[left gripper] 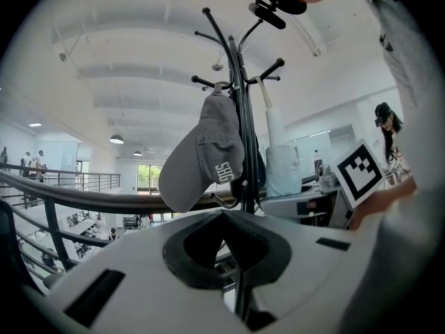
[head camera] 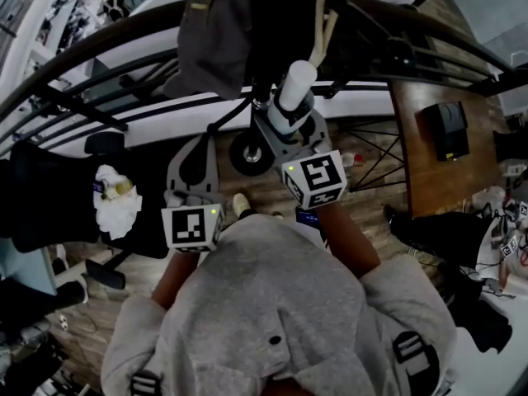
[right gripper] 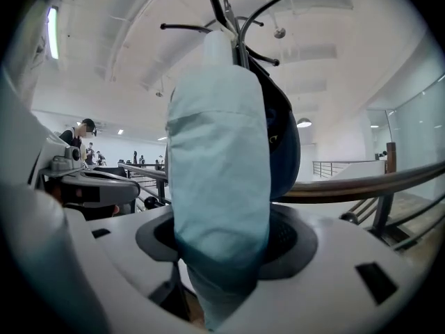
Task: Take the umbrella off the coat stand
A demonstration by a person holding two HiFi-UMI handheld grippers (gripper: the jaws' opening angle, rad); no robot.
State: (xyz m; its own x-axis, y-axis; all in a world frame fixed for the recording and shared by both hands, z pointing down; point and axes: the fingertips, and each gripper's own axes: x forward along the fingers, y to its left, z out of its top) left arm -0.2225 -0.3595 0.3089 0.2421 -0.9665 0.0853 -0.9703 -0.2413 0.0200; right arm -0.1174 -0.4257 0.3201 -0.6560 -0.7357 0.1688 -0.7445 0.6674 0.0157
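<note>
The person stands at the coat stand, which rises just in front of a curved railing, and points both grippers roughly level at it. The umbrella, folded and wrapped in pale blue cloth, hangs upright from a hook near the top of the stand. A cream stem reaches up from the bundle to that hook.

The right gripper is clenched on the umbrella's lower half. The cloth fills the whole gap between the two jaws, the dark pads sit against it on both sides, and the bundle runs on below the jaws. In the head view this gripper is the farther forward of the two, close up against the stand's pole.

The left gripper is closed with nothing in it. Its white jaws meet at the front and only the dark hollow of the pads shows between them. It sits short of the stand, touching nothing, beside the right gripper and a little behind it.

From the left gripper view, a grey cap hangs from a hook on the left side of the pole, and the umbrella hangs on the right side. Behind the umbrella a dark blue thing hangs against the pole. It is too covered to tell whether it is a cap or a bag.
</note>
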